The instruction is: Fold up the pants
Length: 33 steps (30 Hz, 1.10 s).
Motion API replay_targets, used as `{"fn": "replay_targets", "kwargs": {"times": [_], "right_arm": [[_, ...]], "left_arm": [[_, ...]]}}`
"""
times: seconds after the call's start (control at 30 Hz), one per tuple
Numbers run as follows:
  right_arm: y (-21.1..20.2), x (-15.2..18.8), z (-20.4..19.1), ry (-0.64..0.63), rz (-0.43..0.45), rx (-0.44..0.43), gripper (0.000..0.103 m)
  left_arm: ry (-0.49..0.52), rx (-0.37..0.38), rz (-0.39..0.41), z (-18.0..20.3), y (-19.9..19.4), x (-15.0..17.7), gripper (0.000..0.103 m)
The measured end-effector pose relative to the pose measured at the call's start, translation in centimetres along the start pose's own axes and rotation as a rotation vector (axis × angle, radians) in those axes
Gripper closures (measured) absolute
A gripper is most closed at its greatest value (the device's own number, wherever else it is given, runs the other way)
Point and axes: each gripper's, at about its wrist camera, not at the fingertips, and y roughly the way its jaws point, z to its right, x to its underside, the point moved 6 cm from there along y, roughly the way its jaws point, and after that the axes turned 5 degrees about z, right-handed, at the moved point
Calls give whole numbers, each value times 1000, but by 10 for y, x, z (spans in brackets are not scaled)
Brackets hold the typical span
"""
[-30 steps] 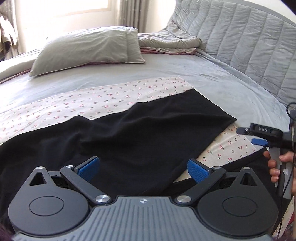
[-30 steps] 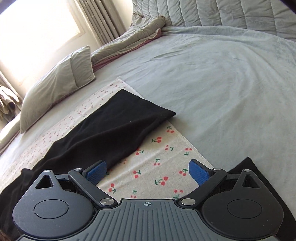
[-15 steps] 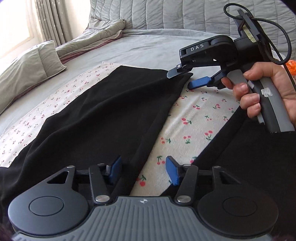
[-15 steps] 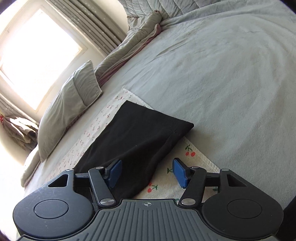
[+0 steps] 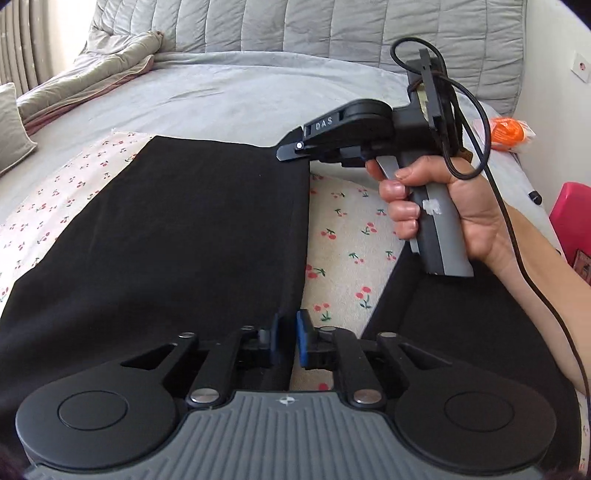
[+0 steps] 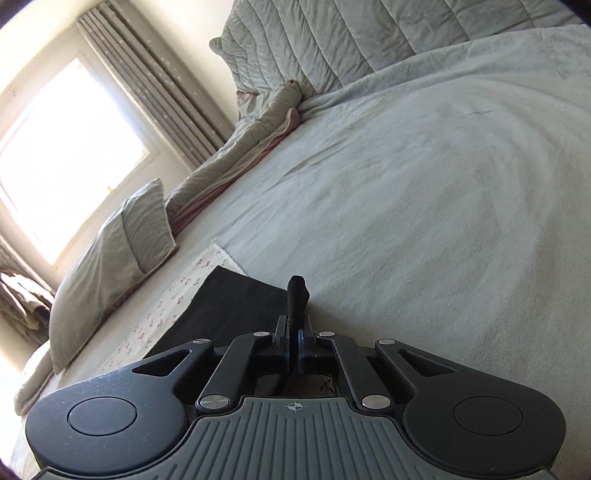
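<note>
Black pants (image 5: 177,236) lie on a cherry-print cloth (image 5: 351,229) on the bed. One leg runs away from me in the left wrist view; its hem edge stretches between both grippers. My left gripper (image 5: 286,341) is shut on the near corner of that hem. My right gripper (image 5: 291,151), held by a hand, is at the far corner of the hem. In the right wrist view the right gripper (image 6: 294,338) is shut on a pinch of black fabric (image 6: 297,295) that sticks up between the pads. The other leg (image 5: 461,332) lies at the lower right.
A grey bed sheet (image 6: 424,192) spreads beyond the pants. A grey pillow (image 6: 110,251) and a rolled quilt (image 6: 236,162) lie toward the window. A quilted headboard (image 5: 332,26) stands behind. An orange item (image 5: 506,133) and a pink object (image 5: 572,214) sit at the right.
Both grippers have closed from open onto the hem edge of the pant leg. The left gripper swung right toward the hem; the right gripper came down at the far corner.
</note>
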Motion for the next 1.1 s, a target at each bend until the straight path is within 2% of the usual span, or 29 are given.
{"fn": "replay_targets", "kwargs": {"times": [0.03,0.07,0.1,0.27,0.37,0.47,0.63,0.7,0.73,0.77,0.97,1.03,1.1], "right_arm": [[1,0,1,7,-4,-3,101],[0,0,1,8,-2,-10,101],[0,0,1,5,-2,-13,101],[-3,0,1,-7,-12,-21,100],[-2,2,4,14,-27,-22,100],[-1,2,3,3,-32,-16,100],[-2,2,1,-22,-43,-5,100],[-2,2,-1,-40,-40,3,100],[-3,2,-3,-56,-36,9,100],[-3,2,-6,-72,-30,15,100],[-19,-8,-20,-159,87,14,101],[-18,-8,-23,-196,92,35,101],[-10,-3,-21,-231,63,92,101]], "left_arm": [[-18,-23,20,-11,0,-10,58],[-30,-57,52,-21,1,-21,45],[-38,-84,79,-30,3,-30,44],[-125,-244,114,-96,50,-83,43],[-189,-304,104,-130,82,-98,43],[-245,-316,102,-150,105,-105,43],[-350,-235,185,-160,118,-117,44],[-347,-210,196,-155,124,-122,56],[-338,-201,194,-152,126,-124,86],[-326,-196,189,-148,130,-126,98],[-283,-241,347,-141,121,-138,99],[-296,-256,325,-143,132,-138,98],[-293,-301,282,-144,144,-134,96]]}}
